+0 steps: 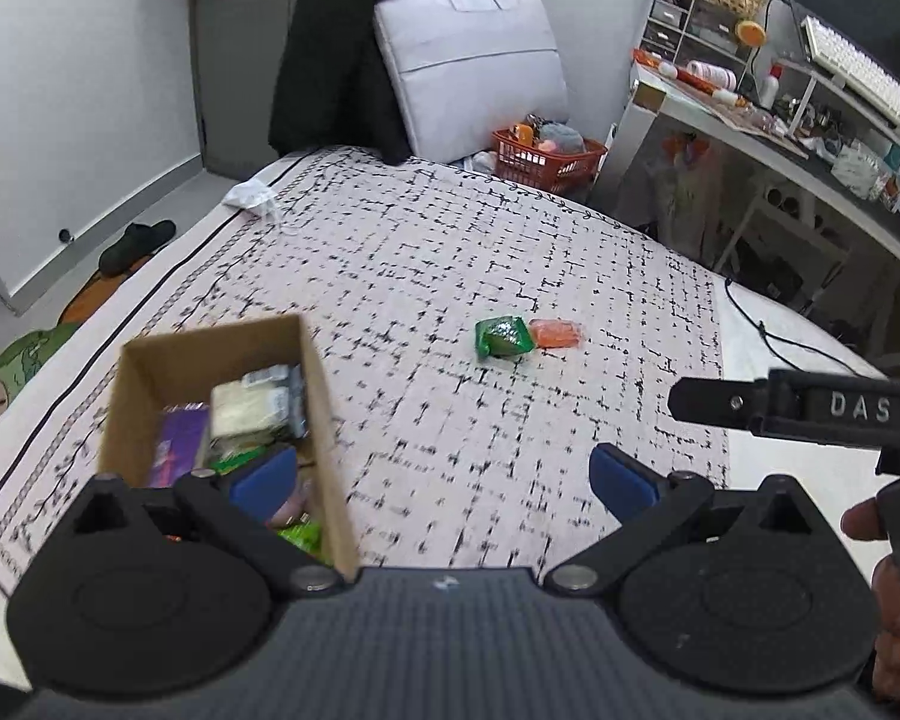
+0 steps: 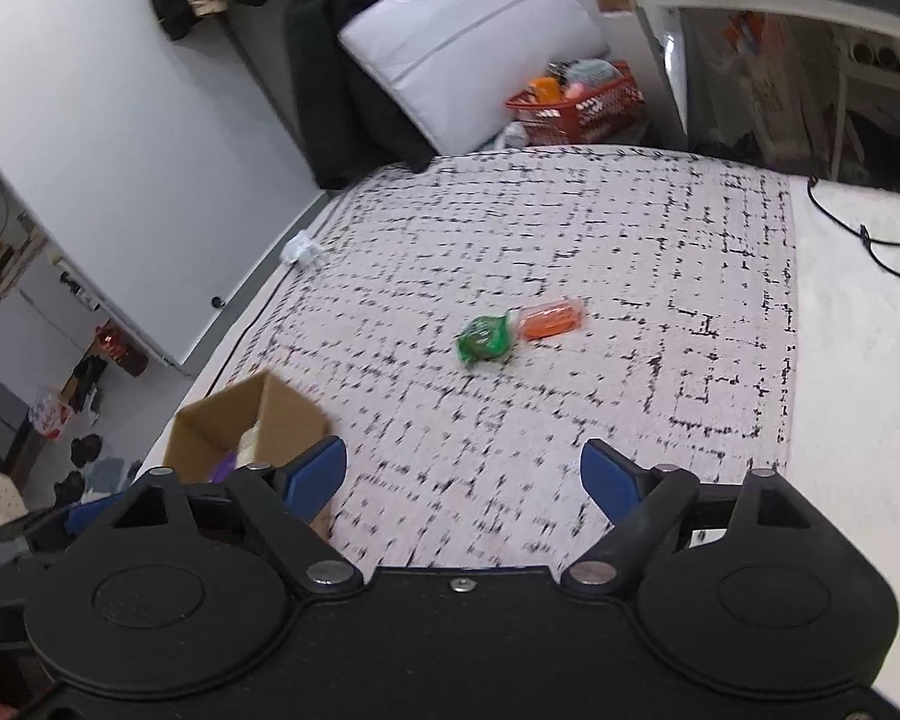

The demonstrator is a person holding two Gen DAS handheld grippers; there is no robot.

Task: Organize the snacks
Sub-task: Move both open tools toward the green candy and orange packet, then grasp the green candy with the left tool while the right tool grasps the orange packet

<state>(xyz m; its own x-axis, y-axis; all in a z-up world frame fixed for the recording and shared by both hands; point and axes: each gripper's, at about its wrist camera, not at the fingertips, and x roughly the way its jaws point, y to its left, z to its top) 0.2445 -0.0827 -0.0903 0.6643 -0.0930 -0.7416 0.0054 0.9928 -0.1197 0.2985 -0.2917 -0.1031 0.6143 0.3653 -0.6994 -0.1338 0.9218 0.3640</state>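
A green snack packet (image 1: 503,337) and an orange snack packet (image 1: 555,333) lie side by side on the patterned bed cover (image 1: 426,252). They also show in the right wrist view, the green packet (image 2: 485,338) left of the orange packet (image 2: 551,318). An open cardboard box (image 1: 150,369) at the near left holds several snacks; its corner also shows in the right wrist view (image 2: 282,414). My left gripper (image 1: 444,480) is open and empty, its left finger over the box. My right gripper (image 2: 462,477) is open and empty, well short of the packets.
A grey bag (image 1: 471,66) and a black garment (image 1: 336,54) lean at the far end of the bed. A red basket (image 1: 546,165) stands on the floor beyond. A cluttered desk (image 1: 810,138) is at the right. A black cable (image 2: 858,234) lies on the bed's right side.
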